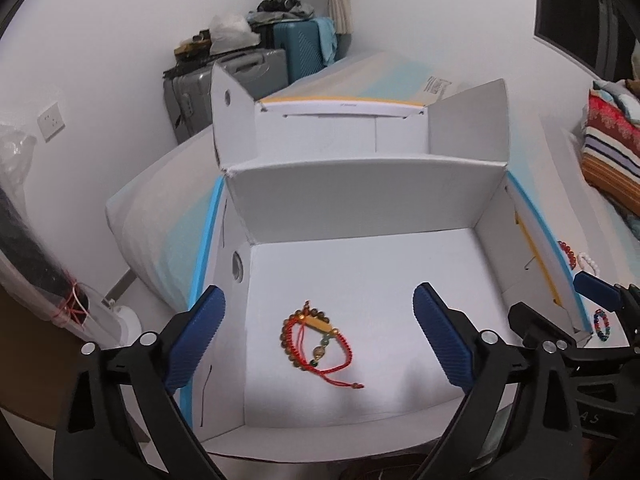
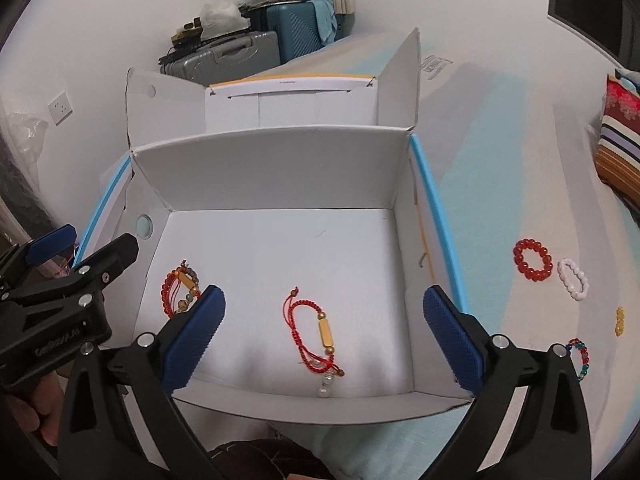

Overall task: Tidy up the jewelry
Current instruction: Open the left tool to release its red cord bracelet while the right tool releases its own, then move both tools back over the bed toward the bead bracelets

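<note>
Jewelry lay partly sorted: two red cord bracelets (image 2: 316, 336) (image 1: 318, 340) rested inside the white box (image 2: 280, 160), released there, since left gripper (image 1: 320, 332) and right gripper (image 2: 324, 332) stood wide open and empty above it, while bead bracelets (image 2: 532, 261) waited outside the box.

- Two cord bracelets lay apart on the floor of the open cardboard box (image 2: 280, 168), one (image 2: 182, 288) at its left, the other (image 2: 316, 332) near the front wall.
- Four bead bracelets (image 2: 532, 260) rested on the bed (image 2: 520, 184), right of the box.
- Suitcases (image 2: 236, 56) stood behind.
</note>
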`<state>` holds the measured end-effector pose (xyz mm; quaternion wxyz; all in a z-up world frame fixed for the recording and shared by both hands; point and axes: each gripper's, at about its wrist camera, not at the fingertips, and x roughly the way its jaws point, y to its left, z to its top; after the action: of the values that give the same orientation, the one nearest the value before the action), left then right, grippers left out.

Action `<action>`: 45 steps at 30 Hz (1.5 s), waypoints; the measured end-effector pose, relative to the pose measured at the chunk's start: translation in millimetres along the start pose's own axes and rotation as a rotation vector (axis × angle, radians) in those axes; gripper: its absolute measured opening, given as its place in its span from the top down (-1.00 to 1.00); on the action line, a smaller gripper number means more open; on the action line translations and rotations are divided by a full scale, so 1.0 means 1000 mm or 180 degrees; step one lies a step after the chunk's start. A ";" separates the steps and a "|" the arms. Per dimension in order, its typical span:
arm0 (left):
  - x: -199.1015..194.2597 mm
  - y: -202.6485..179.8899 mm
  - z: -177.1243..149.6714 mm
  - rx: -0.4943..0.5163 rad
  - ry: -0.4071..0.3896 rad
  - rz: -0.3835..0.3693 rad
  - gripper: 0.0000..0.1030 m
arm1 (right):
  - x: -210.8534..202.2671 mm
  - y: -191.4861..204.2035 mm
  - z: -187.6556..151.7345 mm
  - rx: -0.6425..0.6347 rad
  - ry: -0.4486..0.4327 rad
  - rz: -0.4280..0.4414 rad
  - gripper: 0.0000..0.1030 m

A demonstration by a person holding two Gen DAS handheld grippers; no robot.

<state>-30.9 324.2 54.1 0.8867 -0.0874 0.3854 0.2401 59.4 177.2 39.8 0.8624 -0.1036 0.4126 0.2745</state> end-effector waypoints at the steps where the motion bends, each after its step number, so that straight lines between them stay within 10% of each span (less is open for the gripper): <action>1: -0.002 -0.003 0.001 0.0004 -0.0018 -0.0013 -0.85 | -0.003 -0.004 0.000 0.0019 -0.0018 -0.0006 -0.85; 45: -0.023 -0.221 0.017 0.0630 -0.0182 -0.0661 -0.89 | -0.080 -0.221 -0.062 0.0803 -0.0199 -0.0668 -0.85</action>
<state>75.5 130.1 76.0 0.9216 -0.0320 0.3707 0.1103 102.3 -61.8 51.0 0.9049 -0.0285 0.4037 0.1320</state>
